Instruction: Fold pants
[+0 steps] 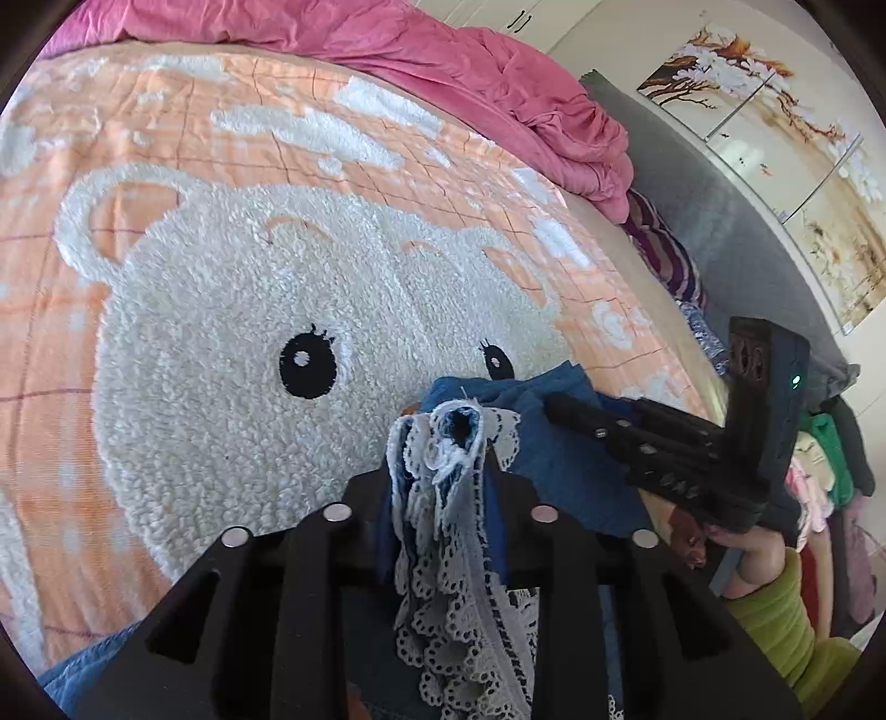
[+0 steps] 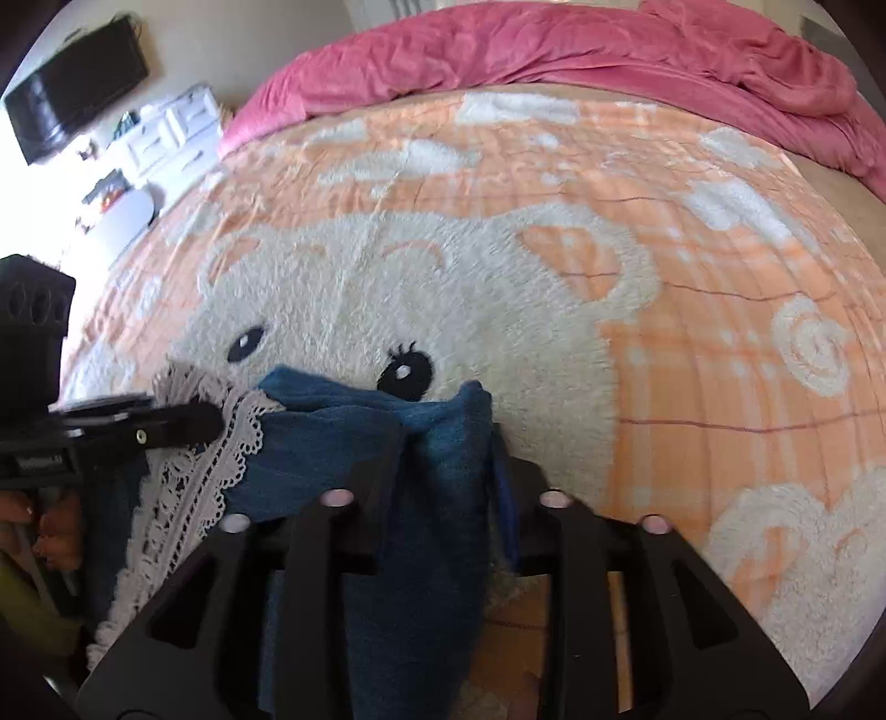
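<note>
Left gripper (image 1: pixel 443 476) pinches the pants' (image 2: pixel 343 426) lace hem (image 1: pixel 443 531). Right gripper (image 2: pixel 443 476) pinches blue cloth, likely so the edge lifts evenly for folding.

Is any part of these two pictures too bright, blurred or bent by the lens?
Right wrist view: the room's far left corner is washed out by daylight, and the blanket bulges from fisheye bending. Left wrist view: evenly lit, sharp lace, wall pictures curved.

The pants (image 2: pixel 354 437) hang in the lower middle of both wrist views, before the bear blanket (image 1: pixel 221 343) that fills the frame behind them. A rumpled quilt (image 2: pixel 554 50) lies along the top edge, beyond the blanket. In the left wrist view, wall pictures (image 1: pixel 775 155) sit upper right.
</note>
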The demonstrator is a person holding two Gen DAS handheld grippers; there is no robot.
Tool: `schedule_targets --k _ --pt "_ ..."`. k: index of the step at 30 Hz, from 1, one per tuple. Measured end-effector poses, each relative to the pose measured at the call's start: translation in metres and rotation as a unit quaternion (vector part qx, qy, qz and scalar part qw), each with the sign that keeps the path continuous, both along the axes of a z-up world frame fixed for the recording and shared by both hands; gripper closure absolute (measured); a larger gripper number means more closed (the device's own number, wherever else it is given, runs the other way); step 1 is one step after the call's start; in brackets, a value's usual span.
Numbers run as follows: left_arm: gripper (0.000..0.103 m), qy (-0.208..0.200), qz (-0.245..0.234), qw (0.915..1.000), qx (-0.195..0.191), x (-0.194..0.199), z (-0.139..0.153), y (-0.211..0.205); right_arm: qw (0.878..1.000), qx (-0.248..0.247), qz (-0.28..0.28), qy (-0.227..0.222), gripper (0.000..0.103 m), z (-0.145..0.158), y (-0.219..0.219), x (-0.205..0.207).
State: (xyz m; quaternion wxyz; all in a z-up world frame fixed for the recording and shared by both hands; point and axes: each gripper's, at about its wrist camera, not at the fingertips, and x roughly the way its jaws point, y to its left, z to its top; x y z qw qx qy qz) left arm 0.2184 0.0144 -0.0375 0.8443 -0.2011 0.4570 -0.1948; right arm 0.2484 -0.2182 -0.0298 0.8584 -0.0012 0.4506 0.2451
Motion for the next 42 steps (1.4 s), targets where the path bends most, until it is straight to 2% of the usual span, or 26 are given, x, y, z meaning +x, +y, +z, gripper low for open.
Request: schedule_targets --k 1,4,8,10,13,19,25,28,32,36,40,41,42 --pt "0.069 -0.004 0.004 1.0 0.004 -0.002 0.003 0.001 1.0 0.009 -0.014 -0.011 0.056 0.006 -0.008 -0.003" --pt "0.05 -0.018 0.029 0.9992 0.02 -0.016 0.015 0.011 0.997 0.06 -0.035 -0.024 0.055 0.021 -0.03 -0.015" --pt "0.049 -0.032 0.05 0.9977 0.033 -0.04 0.031 0.021 0.995 0.082 -0.039 -0.032 0.048 0.034 -0.045 -0.042" --pt "0.034 -0.043 0.066 0.9962 0.038 -0.056 0.04 0.028 0.994 0.094 -0.034 -0.037 0.042 0.038 -0.049 -0.058" --pt "0.034 -0.045 0.085 0.9935 0.061 -0.075 0.049 0.031 0.994 0.095 -0.029 -0.04 0.038 0.042 -0.051 -0.078" --pt "0.034 -0.047 0.083 0.9944 0.046 -0.122 0.061 0.027 0.995 0.092 -0.011 -0.039 0.031 0.046 -0.055 -0.122" --pt "0.034 -0.011 0.093 0.9954 0.019 -0.155 0.044 0.021 0.997 0.079 -0.007 -0.014 0.031 0.032 -0.055 -0.143" --pt "0.035 0.015 0.073 0.9972 0.005 -0.168 0.03 0.01 0.998 0.068 -0.007 -0.005 0.031 0.026 -0.053 -0.149" --pt "0.039 0.035 0.058 0.9977 -0.006 -0.176 0.016 -0.004 0.998 0.056 -0.005 -0.001 0.031 0.019 -0.049 -0.155" --pt "0.04 0.037 0.052 0.998 0.004 -0.174 0.014 -0.013 0.999 0.036 -0.012 0.002 0.031 0.01 -0.046 -0.156" --pt "0.041 0.047 0.049 0.9974 0.024 -0.165 0.003 -0.025 0.999 0.037 -0.014 0.009 0.031 0.003 -0.043 -0.154" --pt "0.044 0.051 0.053 0.997 0.026 -0.162 -0.001 -0.027 0.999 0.036 -0.014 0.009 0.031 0.002 -0.042 -0.153" --pt "0.051 0.051 0.053 0.9967 0.032 -0.161 -0.003 -0.03 0.999 0.033 -0.012 0.009 0.031 0.001 -0.04 -0.154"
